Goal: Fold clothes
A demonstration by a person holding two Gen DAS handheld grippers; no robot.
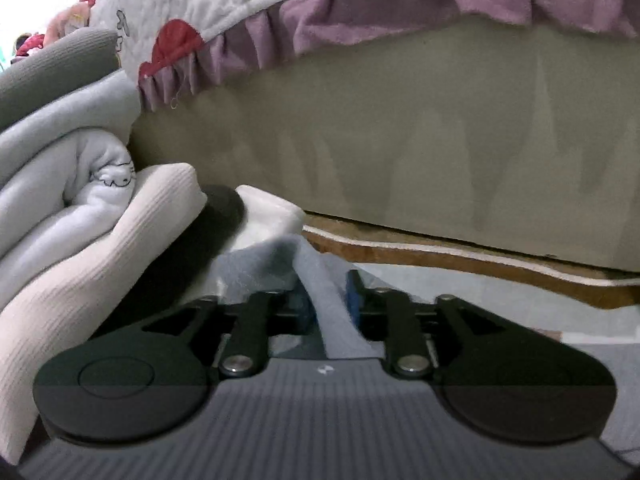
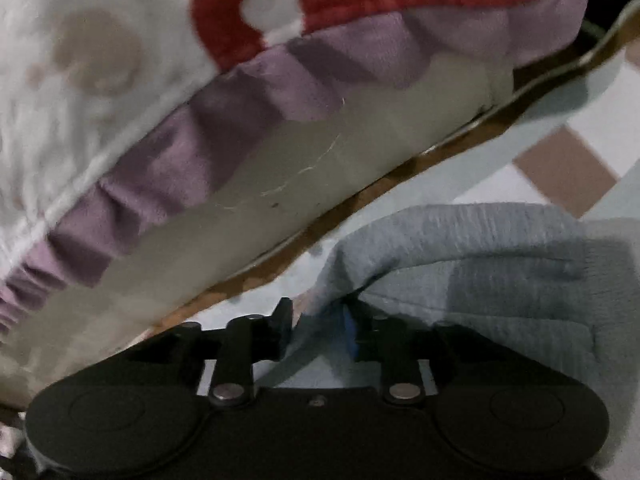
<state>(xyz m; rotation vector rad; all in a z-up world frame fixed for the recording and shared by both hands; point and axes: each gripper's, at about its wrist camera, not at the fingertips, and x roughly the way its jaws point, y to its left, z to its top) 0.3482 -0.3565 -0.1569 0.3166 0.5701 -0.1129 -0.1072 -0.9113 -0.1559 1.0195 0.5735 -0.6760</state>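
While ribbed cream knit [image 1: 120, 240] slumps, both grippers straddle soft (fleecy) blue-grey cloth [image 1: 332, 320].

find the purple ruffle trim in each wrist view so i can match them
Left wrist: purple ruffle trim runs across the top, over the bed's side.
Right wrist: purple ruffle trim slants from lower left to upper right.
Shared landmark: the red patch just above the ruffle.

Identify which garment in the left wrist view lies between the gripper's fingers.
The pale blue-grey garment: a ridge of it runs between the left gripper fingers. The cream ribbed garment and grey garment lie stacked left.
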